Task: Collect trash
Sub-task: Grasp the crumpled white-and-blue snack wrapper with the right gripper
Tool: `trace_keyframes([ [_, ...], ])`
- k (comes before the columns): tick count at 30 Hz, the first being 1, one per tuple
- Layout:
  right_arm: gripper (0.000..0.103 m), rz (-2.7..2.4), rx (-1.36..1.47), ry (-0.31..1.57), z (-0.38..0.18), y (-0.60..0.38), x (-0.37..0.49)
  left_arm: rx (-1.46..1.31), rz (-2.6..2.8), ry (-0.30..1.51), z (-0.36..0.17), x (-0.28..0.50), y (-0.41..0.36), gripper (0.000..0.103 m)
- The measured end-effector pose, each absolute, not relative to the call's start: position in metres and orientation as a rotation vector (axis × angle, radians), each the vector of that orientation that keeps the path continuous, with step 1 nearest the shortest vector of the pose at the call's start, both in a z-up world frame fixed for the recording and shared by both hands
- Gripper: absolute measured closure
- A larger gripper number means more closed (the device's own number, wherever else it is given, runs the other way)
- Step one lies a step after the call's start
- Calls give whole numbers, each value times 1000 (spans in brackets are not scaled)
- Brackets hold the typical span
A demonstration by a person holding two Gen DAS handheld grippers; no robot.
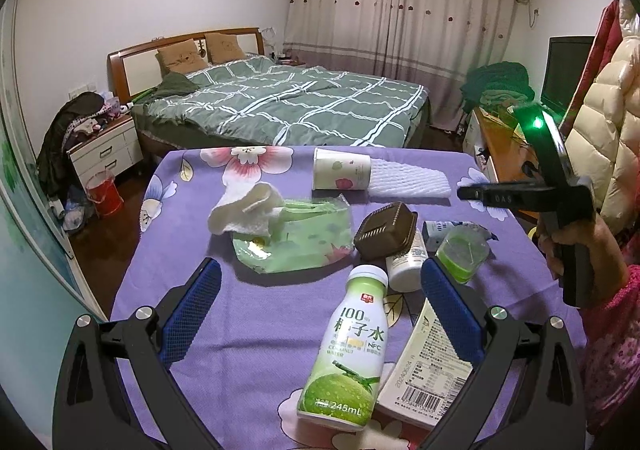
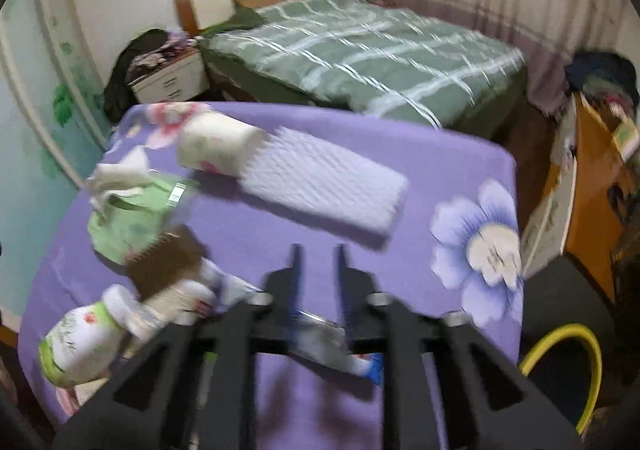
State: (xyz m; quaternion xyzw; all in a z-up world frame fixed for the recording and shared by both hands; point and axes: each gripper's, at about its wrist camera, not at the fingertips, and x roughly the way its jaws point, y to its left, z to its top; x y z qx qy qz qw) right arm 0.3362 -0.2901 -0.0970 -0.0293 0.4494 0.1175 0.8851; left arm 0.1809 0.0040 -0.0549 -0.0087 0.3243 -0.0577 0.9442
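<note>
Trash strewn over a bench (image 1: 248, 314) draped in purple floral cloth, a bed (image 1: 280, 102) behind it. Nearest the left gripper (image 1: 320, 310), fingers spread wide and closed on nothing, a green coconut-water bottle (image 1: 348, 354) lying on its side between them, cap pointing away toward the bed. Just right of the bottle, a cream carton (image 1: 428, 370) with a barcode, flat under the right-hand finger. Beyond the bottle, a brown tray (image 1: 386, 230) resting on a small white bottle (image 1: 406, 266), a green-lidded cup (image 1: 464, 254) to their right, a green wrapper (image 1: 296, 242) topped with crumpled tissue (image 1: 248, 210) to their left. Farther still from the bottle, toward the bed, a tipped paper cup (image 1: 342, 170) touching white foam netting (image 1: 408, 180). Right gripper (image 2: 318, 262) over the bench's right part, fingers narrow with a clear gap, nothing pinched at the tips; a blurred white-and-blue scrap (image 2: 340, 350) lower down between them, contact impossible to tell. Yellow-rimmed bin (image 2: 576, 362) beside the bench.
</note>
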Motion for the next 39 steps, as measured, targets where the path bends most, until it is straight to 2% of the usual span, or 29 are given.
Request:
trace_keyframes([
  [4,66,265,-23,985,-115,-304,332,-19,-122,665,-55,181,-1,5],
  [8,53,312,-12,983,-121,-307,323,-15,-124,661,-54,178,-4,5],
  [18,50,346,-100,997,-139,-290,323,-11,-125,651,-48,168,-7,5],
  [21,56,335,-121,990,-140,-290,315,-11,-127,646,-46,165,-7,5],
  [26,76,292,-71,975,-141,-304,301,-19,-136,639,-43,160,-9,5],
  [31,82,222,0,955,-136,-325,286,-16,-145,636,-41,152,-13,5],
  [39,83,181,88,899,-121,-347,258,-10,-156,615,-32,139,-21,5],
])
